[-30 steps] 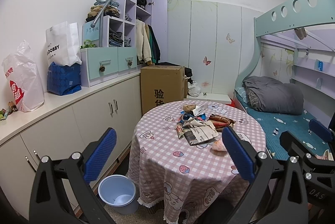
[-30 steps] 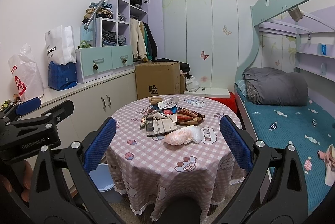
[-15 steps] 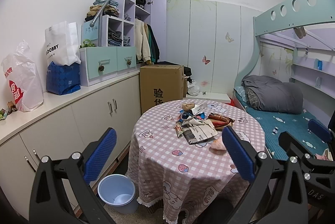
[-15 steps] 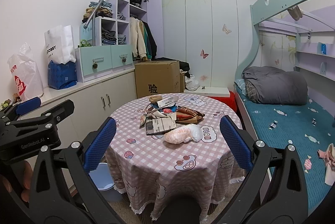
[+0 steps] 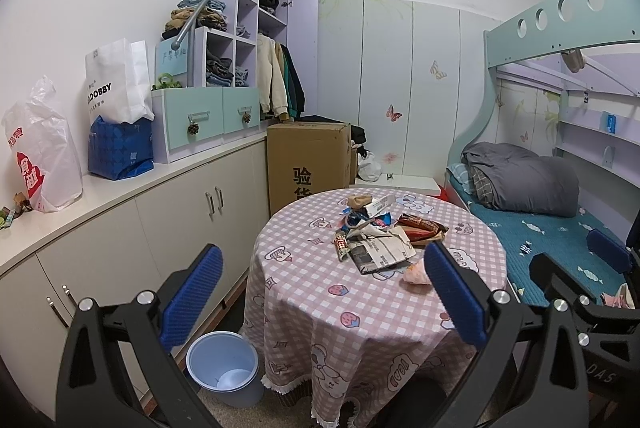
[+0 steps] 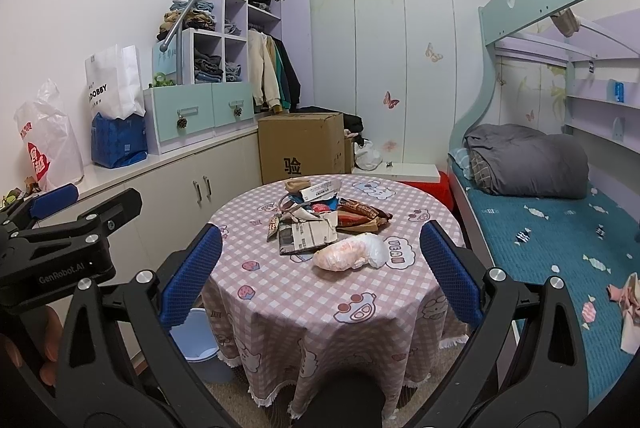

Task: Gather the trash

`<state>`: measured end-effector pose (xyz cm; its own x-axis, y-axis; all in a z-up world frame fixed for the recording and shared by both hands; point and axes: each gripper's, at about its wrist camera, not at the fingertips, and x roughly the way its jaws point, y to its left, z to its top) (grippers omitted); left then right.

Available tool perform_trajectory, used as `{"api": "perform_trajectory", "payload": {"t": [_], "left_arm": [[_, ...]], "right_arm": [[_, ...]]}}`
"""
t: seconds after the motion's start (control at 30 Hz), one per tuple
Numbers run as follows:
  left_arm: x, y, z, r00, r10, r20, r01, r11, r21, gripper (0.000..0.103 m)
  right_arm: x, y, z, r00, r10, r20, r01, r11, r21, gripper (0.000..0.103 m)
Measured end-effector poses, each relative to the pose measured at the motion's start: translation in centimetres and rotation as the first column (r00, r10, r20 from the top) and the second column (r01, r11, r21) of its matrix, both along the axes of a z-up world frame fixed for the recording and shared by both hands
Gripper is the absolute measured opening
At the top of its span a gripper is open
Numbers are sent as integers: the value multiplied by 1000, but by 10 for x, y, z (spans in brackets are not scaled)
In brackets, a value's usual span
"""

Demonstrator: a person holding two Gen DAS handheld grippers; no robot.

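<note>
Start at the far left: the blue bin (image 5: 223, 368) stands on the floor just beside the round table (image 5: 320, 308), below and ahead of your left gripper (image 5: 320, 284), whose jaws are wide apart and hold nothing. It is the nearer tool to the bin, though not to the trash.

Move right to the tabletop. The litter sits in one heap past the middle: a folded newspaper (image 6: 308, 238), with snack wrappers (image 6: 360, 214) behind it and a small carton (image 6: 320, 189) at the far end. Nearest you lies a crumpled plastic bag (image 6: 348, 252), touching the newspaper's near corner, its long axis running roughly left to right across your line of approach.

Your right gripper (image 6: 320, 264), jaws also spread and empty, has that bag almost dead ahead between its fingers. I judge the right hand the better placed for the first pick; since the bag lies across the opening, you would likely turn the wrist to pinch across its narrow width.
</note>
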<state>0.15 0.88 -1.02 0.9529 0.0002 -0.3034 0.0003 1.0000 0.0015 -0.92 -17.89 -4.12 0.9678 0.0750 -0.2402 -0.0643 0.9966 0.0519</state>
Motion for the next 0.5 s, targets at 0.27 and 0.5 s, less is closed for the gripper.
{"api": "perform_trajectory", "payload": {"t": [0.27, 0.5], "left_arm": [[1, 1, 0, 1000, 2, -2, -2, 1000, -3, 99], [1, 2, -3, 1000, 2, -5, -2, 1000, 2, 99]], "right_arm": [[0, 1, 0, 1000, 0, -2, 0, 1000, -2, 97], [1, 1, -6, 1000, 4, -9, -4, 1000, -1, 97]]}}
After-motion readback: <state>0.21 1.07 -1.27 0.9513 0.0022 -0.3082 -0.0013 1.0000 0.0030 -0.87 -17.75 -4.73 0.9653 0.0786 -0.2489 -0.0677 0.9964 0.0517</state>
